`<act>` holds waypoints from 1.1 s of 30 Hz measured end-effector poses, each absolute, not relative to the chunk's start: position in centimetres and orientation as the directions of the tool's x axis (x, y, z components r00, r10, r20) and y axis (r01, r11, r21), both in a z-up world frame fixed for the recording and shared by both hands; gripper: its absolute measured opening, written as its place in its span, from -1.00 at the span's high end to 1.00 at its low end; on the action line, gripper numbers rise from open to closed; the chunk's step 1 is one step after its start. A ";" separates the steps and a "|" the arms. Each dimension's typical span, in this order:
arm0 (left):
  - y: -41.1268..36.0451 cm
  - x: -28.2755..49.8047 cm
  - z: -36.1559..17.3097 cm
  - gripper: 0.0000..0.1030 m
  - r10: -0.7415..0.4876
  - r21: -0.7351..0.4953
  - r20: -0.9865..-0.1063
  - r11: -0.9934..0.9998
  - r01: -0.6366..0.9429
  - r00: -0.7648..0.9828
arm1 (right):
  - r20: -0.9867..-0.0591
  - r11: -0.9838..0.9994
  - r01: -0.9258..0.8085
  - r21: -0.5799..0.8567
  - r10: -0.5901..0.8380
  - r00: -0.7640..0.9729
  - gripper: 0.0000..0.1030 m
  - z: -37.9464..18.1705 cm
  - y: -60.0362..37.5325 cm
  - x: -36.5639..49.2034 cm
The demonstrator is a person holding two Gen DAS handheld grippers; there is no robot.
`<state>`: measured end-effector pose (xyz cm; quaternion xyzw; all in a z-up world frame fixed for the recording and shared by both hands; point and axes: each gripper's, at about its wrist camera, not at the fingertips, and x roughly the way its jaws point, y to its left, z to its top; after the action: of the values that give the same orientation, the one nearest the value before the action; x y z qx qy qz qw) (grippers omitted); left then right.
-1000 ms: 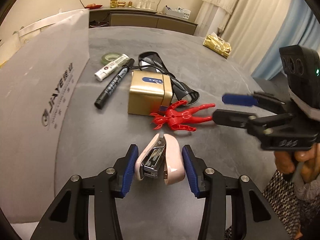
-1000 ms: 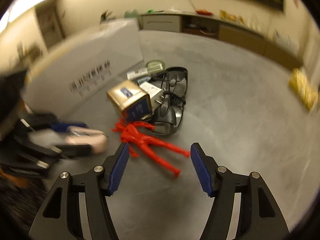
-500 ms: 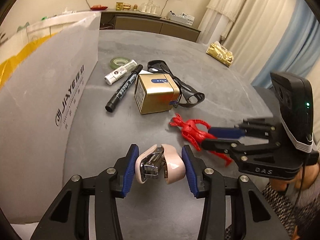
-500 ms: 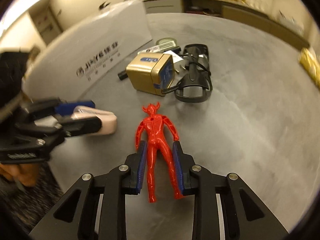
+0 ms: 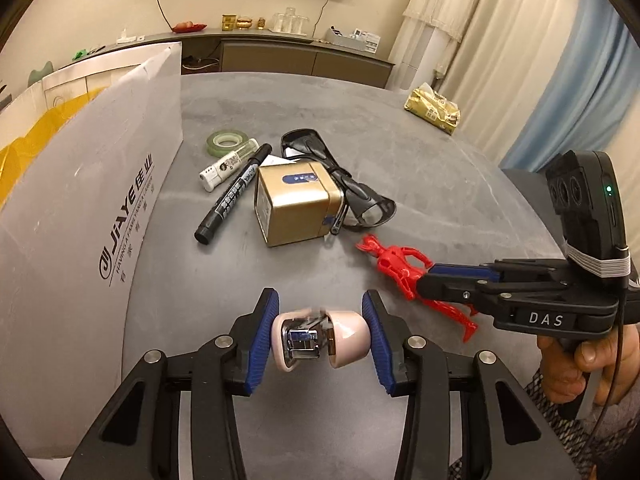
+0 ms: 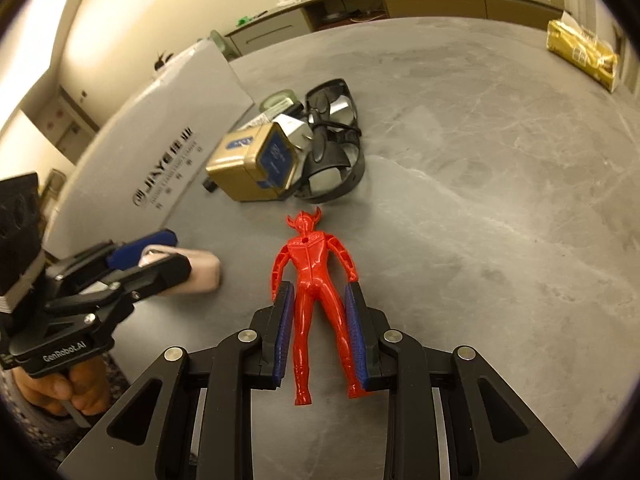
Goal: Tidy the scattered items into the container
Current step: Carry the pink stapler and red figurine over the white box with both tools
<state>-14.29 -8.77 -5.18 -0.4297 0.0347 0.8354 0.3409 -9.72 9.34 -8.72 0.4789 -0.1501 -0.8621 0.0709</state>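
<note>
My left gripper (image 5: 320, 334) is shut on a pink stapler (image 5: 320, 338) and holds it above the grey table; the same stapler (image 6: 200, 272) shows in the right wrist view. My right gripper (image 6: 320, 332) is shut on the legs of a red toy figure (image 6: 316, 280), whose horned head points toward the pile. From the left wrist view the red figure (image 5: 396, 264) sticks out of the right gripper (image 5: 434, 276). The white cardboard box (image 5: 80, 216) stands along the left, its open top out of sight.
On the table (image 5: 420, 184) lie a gold tin (image 5: 296, 208), black glasses (image 5: 348, 184), a black marker (image 5: 232, 196), a white tube (image 5: 224, 166) and a green tape roll (image 5: 226, 142). A gold packet (image 5: 432, 108) sits far right. A hand (image 5: 592, 364) grips the right handle.
My right gripper moved onto the red figure and shut on its legs, then lifted it slightly. My left gripper has kept the stapler and drawn back a little.
</note>
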 end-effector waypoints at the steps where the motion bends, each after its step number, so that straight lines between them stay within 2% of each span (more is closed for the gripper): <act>1: -8.7 -14.2 -5.3 0.13 0.537 -0.226 -0.741 -0.766 -0.602 -0.405 | -0.807 -0.950 -0.016 0.311 -0.255 -0.533 0.47 -8.7 9.3 -9.6; 7: -7.8 -14.1 -5.6 0.03 0.517 -0.176 -0.729 -0.775 -0.606 -0.449 | -0.821 -0.982 0.013 0.188 -0.164 -0.547 0.43 -8.7 8.2 -9.5; 10: -7.4 -14.1 -6.2 -0.21 0.492 -0.147 -0.733 -0.789 -0.596 -0.470 | -0.826 -0.989 0.030 0.145 -0.138 -0.546 0.23 -9.0 7.7 -9.7; 14: -7.2 -14.5 -7.8 -0.21 0.474 -0.159 -0.774 -0.787 -0.596 -0.420 | -0.824 -0.994 0.063 0.087 -0.107 -0.556 0.16 -9.2 6.7 -10.1; 16: -7.2 -14.3 -7.8 -0.12 0.478 -0.150 -0.773 -0.776 -0.612 -0.417 | -0.828 -0.995 0.077 0.065 -0.097 -0.553 0.24 -9.2 6.3 -10.2; 17: -7.2 -14.1 -7.8 -0.01 0.472 -0.138 -0.775 -0.775 -0.617 -0.420 | -0.828 -0.993 0.085 0.079 -0.113 -0.549 0.49 -9.1 6.2 -10.2; 21: -7.4 -13.7 -7.5 0.23 0.471 -0.129 -0.780 -0.765 -0.631 -0.412 | -0.827 -0.989 0.074 0.130 -0.149 -0.542 0.50 -9.0 6.7 -10.1; 26: -7.8 -13.1 -7.1 0.24 0.475 -0.134 -0.773 -0.770 -0.624 -0.420 | -0.808 -0.973 0.041 0.229 -0.214 -0.549 0.50 -8.8 8.0 -10.0; 33: -8.4 -12.7 -5.1 0.24 0.489 -0.140 -0.748 -0.777 -0.613 -0.449 | -0.787 -0.955 0.028 0.294 -0.259 -0.560 0.50 -8.2 8.3 -9.3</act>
<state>-12.75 -8.40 -5.13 -0.4122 0.0756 0.8478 0.3250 -9.33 8.34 -8.18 0.4620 -0.1248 -0.8742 0.0821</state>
